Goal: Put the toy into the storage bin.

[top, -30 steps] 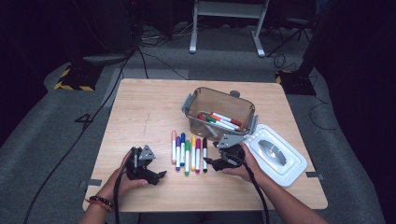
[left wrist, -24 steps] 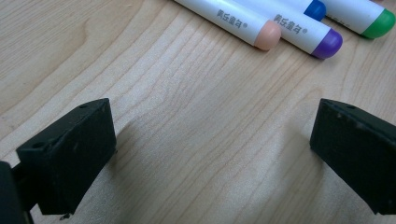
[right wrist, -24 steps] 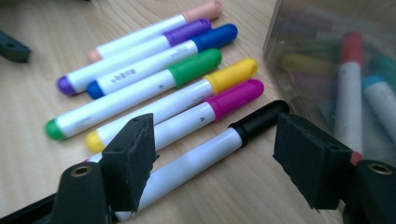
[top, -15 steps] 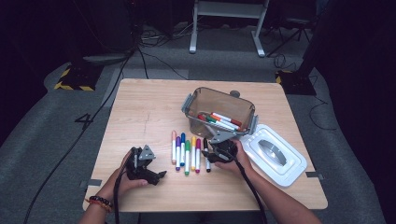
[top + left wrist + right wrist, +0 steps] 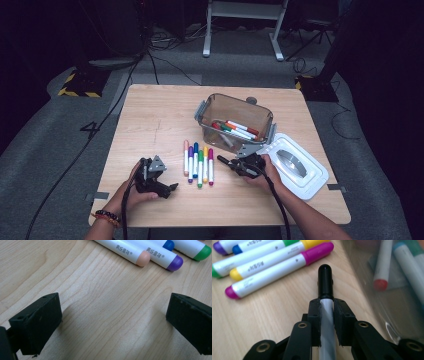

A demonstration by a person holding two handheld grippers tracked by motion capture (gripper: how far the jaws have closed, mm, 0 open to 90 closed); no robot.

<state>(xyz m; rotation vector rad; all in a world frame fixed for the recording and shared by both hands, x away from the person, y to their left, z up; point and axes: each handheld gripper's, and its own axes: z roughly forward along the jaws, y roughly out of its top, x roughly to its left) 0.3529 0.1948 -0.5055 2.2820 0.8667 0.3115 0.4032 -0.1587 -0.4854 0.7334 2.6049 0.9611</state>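
The right hand-held gripper [image 5: 327, 315] has just been closing, and its jaws are now clamped on a black marker [image 5: 325, 282]. The white barrel sits between the pads and the black cap pokes out front. In the high view it's low over the worktop [image 5: 150, 125], just right of the marker row [image 5: 199, 162], between the row and the white lid [image 5: 295, 167].

The row is five markers lying side by side: peach, purple/blue, green, yellow, magenta. The magenta one [image 5: 274, 268] is nearest to the held marker but apart from it. The clear bin [image 5: 235, 122] behind holds more markers, including a red-tipped one [image 5: 380, 267].

On handling, just my guess: the marker looks light and stiff, a smooth round plastic barrel. So weight isn't the issue, slip and roll are. Grabbing across the barrel near the middle, like it's doing, seems the right call. Pinching on the cap could pull it off or let the marker pivot. Being round, it could twist in the pads if it gets nudged against the bin wall. Nothing fragile here, so a firm squeeze should be fine.

The left hand-held gripper [image 5: 112, 322] is parked on the worktop left of the row, jaws wide apart with nothing between them, just bare wood. The peach cap [image 5: 143, 258] and purple cap [image 5: 175, 263] lie a bit ahead of it.
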